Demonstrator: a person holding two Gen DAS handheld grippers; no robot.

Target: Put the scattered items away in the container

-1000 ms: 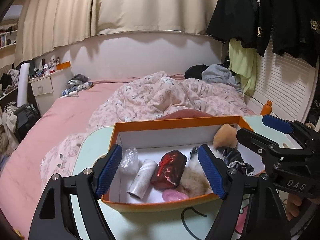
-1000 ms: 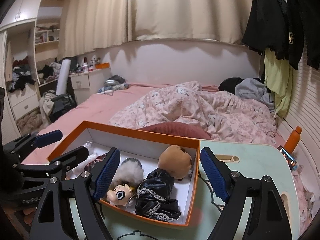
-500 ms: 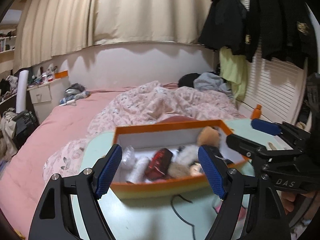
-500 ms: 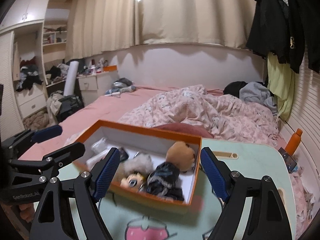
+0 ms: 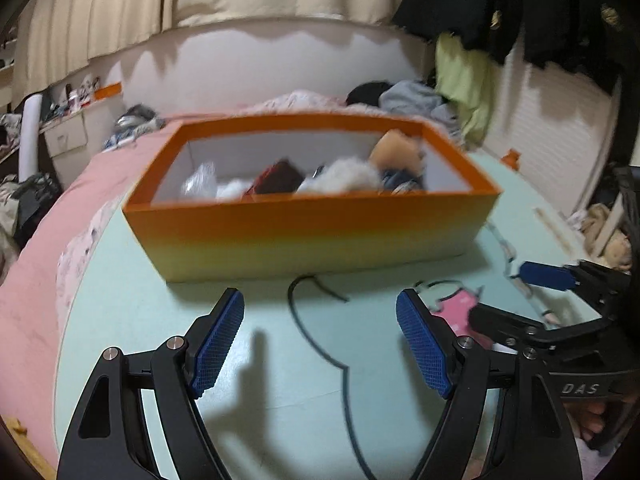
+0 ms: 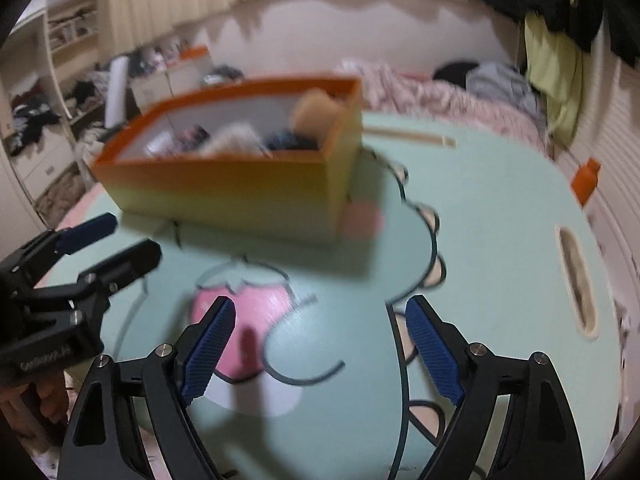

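An orange box (image 5: 312, 232) stands on the mint-green table (image 5: 160, 312). Inside it lie a clear plastic bag (image 5: 200, 180), a dark red item (image 5: 276, 178), a white fluffy thing (image 5: 344, 178) and a tan plush head (image 5: 394, 154). My left gripper (image 5: 319, 296) is open, low over the table in front of the box, with nothing between its fingers. To its right my right gripper (image 6: 320, 302) hovers over the pink strawberry print (image 6: 248, 320); its jaws are opening with nothing between them. Each gripper shows in the other's view: right gripper (image 5: 520, 296), left gripper (image 6: 112, 240). The image is motion-blurred.
A bed with pink bedding (image 5: 48, 240) lies behind and left of the table. An orange bottle (image 6: 586, 180) stands past the table's right edge, near a handle slot (image 6: 576, 280). Dark clothes (image 5: 500, 8) hang at the right. Shelves and clutter (image 6: 36, 120) fill the far left.
Both grippers have dropped and drawn back from above the box to low over the table in front of it. The right jaws stand a little wider.
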